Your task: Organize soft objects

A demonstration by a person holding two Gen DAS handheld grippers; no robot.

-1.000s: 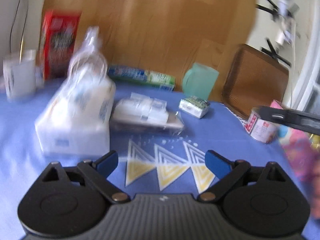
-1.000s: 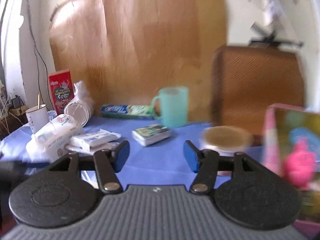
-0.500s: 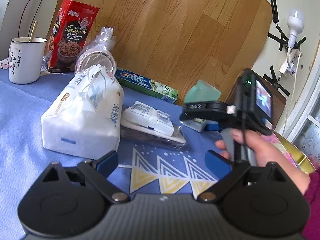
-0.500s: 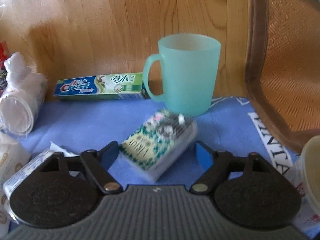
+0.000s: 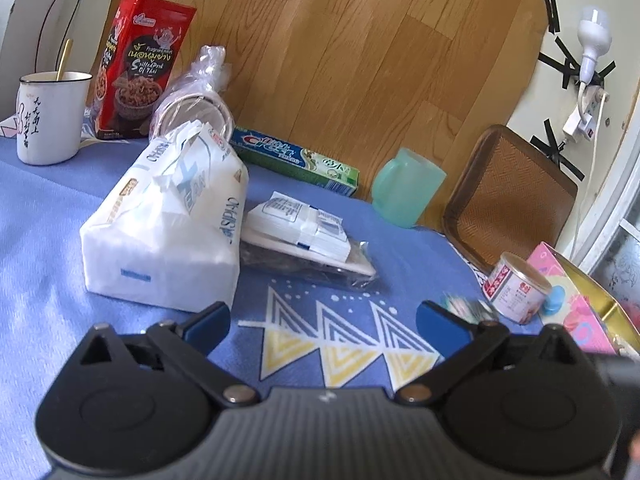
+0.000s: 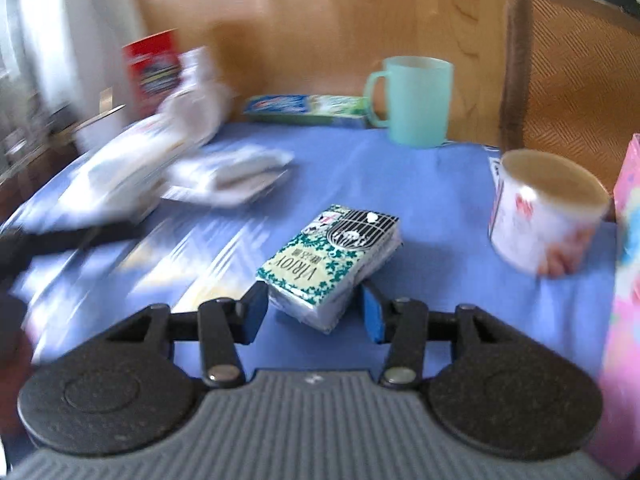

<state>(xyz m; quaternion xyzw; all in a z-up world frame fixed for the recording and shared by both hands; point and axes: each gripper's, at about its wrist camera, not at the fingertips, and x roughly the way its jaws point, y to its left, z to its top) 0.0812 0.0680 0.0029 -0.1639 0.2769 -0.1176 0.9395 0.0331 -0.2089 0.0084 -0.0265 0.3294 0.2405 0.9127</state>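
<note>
My right gripper (image 6: 314, 308) is shut on a small green-and-white tissue packet (image 6: 332, 256) and holds it above the blue tablecloth (image 6: 420, 184). The packet shows as a blur in the left wrist view (image 5: 464, 307), just past my right finger. My left gripper (image 5: 320, 320) is open and empty, low over the cloth's triangle pattern. A large white tissue pack (image 5: 168, 216) lies just ahead of its left finger. A wrapped stack of white sachets (image 5: 304, 236) lies beside the pack on a clear bag.
A white mug (image 5: 48, 116), red snack box (image 5: 140, 68), bagged cups (image 5: 192, 96), toothpaste box (image 5: 296, 156) and teal cup (image 5: 408, 188) line the back. A brown tray (image 5: 512, 204) leans at the wall. A tin can (image 5: 520, 288) and pink box (image 5: 576, 296) stand right.
My right gripper has closed on the small tissue packet, lifted it and drawn back from the teal cup toward the near right. The left gripper has barely moved.
</note>
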